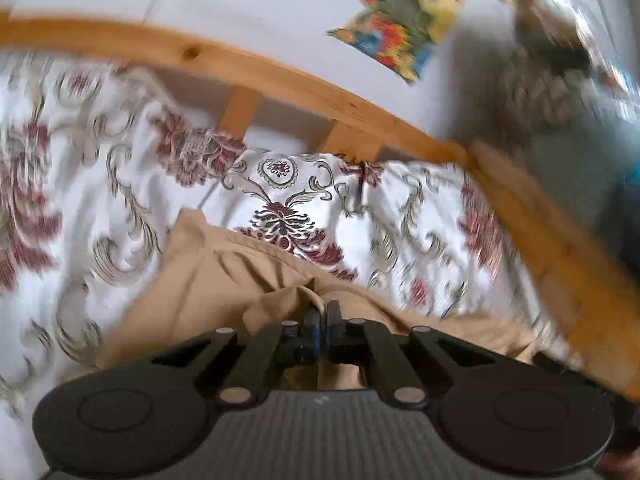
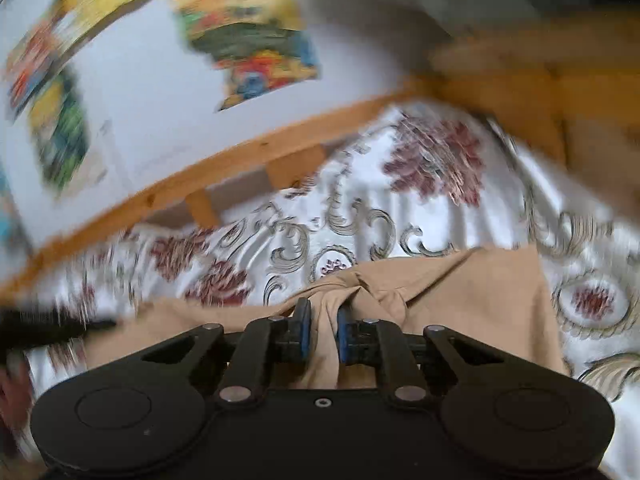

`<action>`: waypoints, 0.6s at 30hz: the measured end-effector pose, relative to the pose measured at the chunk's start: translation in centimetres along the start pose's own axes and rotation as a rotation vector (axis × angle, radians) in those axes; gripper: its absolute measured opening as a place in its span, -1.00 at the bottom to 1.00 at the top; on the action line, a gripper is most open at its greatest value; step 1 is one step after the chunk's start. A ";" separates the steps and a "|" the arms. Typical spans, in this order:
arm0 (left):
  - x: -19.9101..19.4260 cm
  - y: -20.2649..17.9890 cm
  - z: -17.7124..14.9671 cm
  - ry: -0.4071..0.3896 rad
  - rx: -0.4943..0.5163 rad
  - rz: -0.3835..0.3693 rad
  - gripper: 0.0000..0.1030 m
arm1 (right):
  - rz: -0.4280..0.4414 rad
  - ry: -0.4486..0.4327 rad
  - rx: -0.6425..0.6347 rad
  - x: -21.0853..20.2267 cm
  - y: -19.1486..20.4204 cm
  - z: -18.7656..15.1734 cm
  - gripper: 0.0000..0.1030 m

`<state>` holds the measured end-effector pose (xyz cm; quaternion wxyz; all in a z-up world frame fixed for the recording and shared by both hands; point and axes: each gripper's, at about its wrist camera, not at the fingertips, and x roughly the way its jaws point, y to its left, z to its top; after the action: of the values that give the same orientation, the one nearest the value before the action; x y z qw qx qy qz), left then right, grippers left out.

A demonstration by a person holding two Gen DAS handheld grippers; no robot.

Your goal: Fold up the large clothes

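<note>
Tan garment (image 2: 460,292) lies bunched, seemingly creased, on the floral bedspread (image 2: 440,208)

A bedroom in a home; ahead of the tool lies a bed spread with a white floral bedcover (image 1: 280,200) in dark red and grey scrollwork; beyond it runs a pine bed rail (image 1: 280,76) with short slats; above that stands a pale wall (image 1: 240,4) hung with bright, multicoloured pictures (image 1: 400,16), blurred

Wooden-framed bed (image 1: 280,76) under floral bedspread (image 1: 120,208), tan garment (image 1: 208,280) directly on it.
</note>
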<state>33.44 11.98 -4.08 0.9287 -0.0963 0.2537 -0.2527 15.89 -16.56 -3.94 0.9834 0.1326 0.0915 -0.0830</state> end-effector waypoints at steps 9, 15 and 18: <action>0.3 3.0 -2.8 0.076 -0.119 0.053 0.23 | -0.170 0.099 -0.016 -0.2 -1.0 -2.5 -0.21; -0.5 -0.2 -3.0 0.028 0.027 0.080 0.52 | -0.231 0.060 -0.217 0.4 2.0 -1.9 -0.07; 2.8 -1.9 -3.9 0.166 0.165 0.223 0.47 | -0.264 0.125 -0.321 2.2 3.1 -3.6 -0.07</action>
<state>32.75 8.72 -8.01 0.9316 0.0303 0.3169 -0.1752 18.07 -12.89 -7.03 0.9650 -0.0340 0.1808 -0.1869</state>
